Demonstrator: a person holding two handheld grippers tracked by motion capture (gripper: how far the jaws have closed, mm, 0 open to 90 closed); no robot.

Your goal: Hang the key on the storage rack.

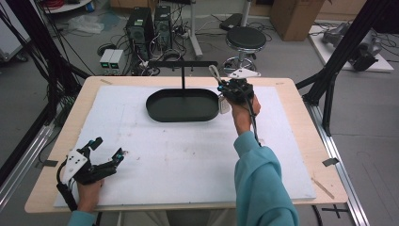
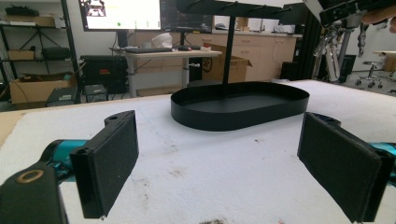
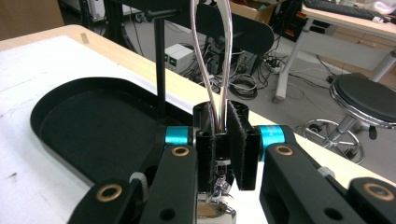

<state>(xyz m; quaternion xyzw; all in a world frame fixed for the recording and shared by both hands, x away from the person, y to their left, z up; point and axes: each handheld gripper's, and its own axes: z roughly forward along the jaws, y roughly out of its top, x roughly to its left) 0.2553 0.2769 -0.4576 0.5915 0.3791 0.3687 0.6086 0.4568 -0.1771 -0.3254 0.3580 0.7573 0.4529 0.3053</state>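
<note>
A light wooden table carries a white foam mat — on it sits a black oval metal tray

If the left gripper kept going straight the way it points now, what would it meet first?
Most likely the near wall of the black oval tray, which sits ahead between the open left gripper jaws across bare white mat. Depth is hard to judge.

Grey floor, black stool, computer towers, cables
</note>
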